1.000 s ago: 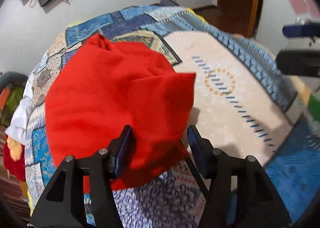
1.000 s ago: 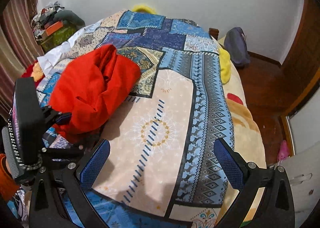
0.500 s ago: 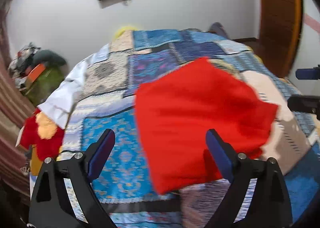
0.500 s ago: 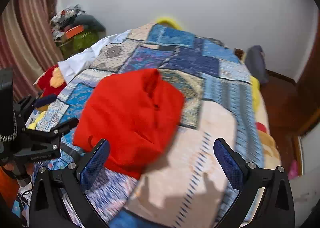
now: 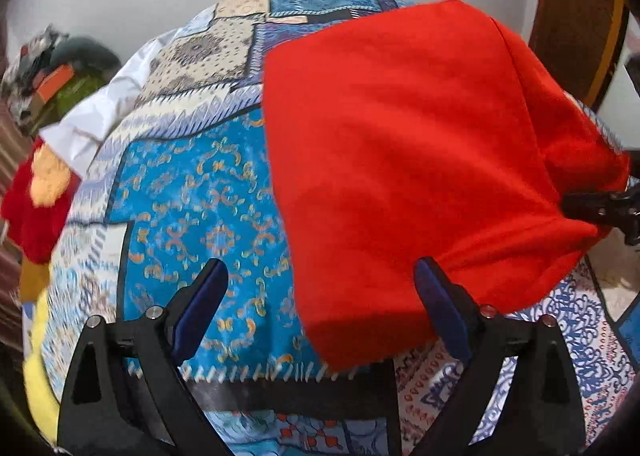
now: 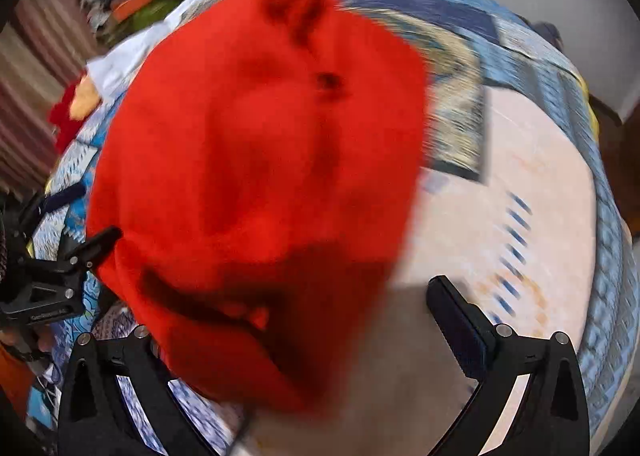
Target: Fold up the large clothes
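A large red garment [image 5: 400, 156] lies bunched on the patterned bedspread [image 5: 192, 196]. My left gripper [image 5: 320, 268] hovers over the garment's near left corner. Its jaws are opening, and cloth lies between them without the pads pressing on it. The right finger [image 5: 440, 296] sits against the cloth's edge. In the right wrist view the red garment [image 6: 260, 156] fills the middle, blurred. My right gripper [image 6: 322, 284] stands open close above it, with the left finger hidden under the cloth. The other gripper's fingertip [image 6: 96, 240] shows at the left.
The bedspread [image 6: 500, 196] continues pale to the right of the garment. A white sheet [image 5: 92, 124] and a red and yellow cloth [image 5: 36, 196] hang at the bed's left edge. A heap of things [image 5: 60, 80] stands beyond. A wooden door [image 5: 576, 16] is at the right.
My left gripper opened wide, let go of the red cloth and swung left along its edge. My right gripper dropped toward the garment, which now fills its view.
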The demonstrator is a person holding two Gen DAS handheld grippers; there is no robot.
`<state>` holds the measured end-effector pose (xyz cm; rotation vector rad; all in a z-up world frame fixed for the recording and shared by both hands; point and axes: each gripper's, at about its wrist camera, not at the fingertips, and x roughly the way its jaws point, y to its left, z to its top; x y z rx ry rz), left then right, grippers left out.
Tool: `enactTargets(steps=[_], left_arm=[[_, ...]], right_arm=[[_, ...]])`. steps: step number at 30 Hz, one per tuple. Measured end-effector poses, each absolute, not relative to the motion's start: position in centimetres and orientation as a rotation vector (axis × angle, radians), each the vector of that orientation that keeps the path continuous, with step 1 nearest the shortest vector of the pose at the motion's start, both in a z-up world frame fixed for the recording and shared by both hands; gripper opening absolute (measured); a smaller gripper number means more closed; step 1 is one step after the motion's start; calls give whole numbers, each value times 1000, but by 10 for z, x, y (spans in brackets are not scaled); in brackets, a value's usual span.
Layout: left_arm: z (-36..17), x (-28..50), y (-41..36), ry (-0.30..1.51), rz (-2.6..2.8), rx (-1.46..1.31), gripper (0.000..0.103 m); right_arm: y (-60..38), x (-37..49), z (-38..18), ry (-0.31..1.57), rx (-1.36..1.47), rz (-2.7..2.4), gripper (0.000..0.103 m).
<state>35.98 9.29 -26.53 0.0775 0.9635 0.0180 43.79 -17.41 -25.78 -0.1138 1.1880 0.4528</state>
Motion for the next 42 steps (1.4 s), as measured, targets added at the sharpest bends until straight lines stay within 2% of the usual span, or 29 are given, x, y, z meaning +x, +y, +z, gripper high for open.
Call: enactTargets(steps=[6,9,17,24,29,33,39,42], left_arm=[[-252,344,95,997,22,114,96],[-235,344,101,977,43,145,96],[-187,395,129,879,63,-11,96],[-217,470,125,942,53,6,96],[-232,496,143,967,47,-60,98],[-221,498,161,942,122,-86,97],[-202,479,186,935,142,-144,97],[-204,465,180,969,50,-192,97]], right_arm=[[-212,429,-244,1246,-38,413,103],[-215,425,-218,1190,-38,425,103],[-174,465,-161,1059,17,502,103],[-113,532,-191,1147,-10,518,103],[-119,574,-217,1191,-37,464,103],[-149,585,-221,1219,37,493,103],[-181,563,-192,1123,52,383,103],[-187,549,-186,1136,95,451,103]])
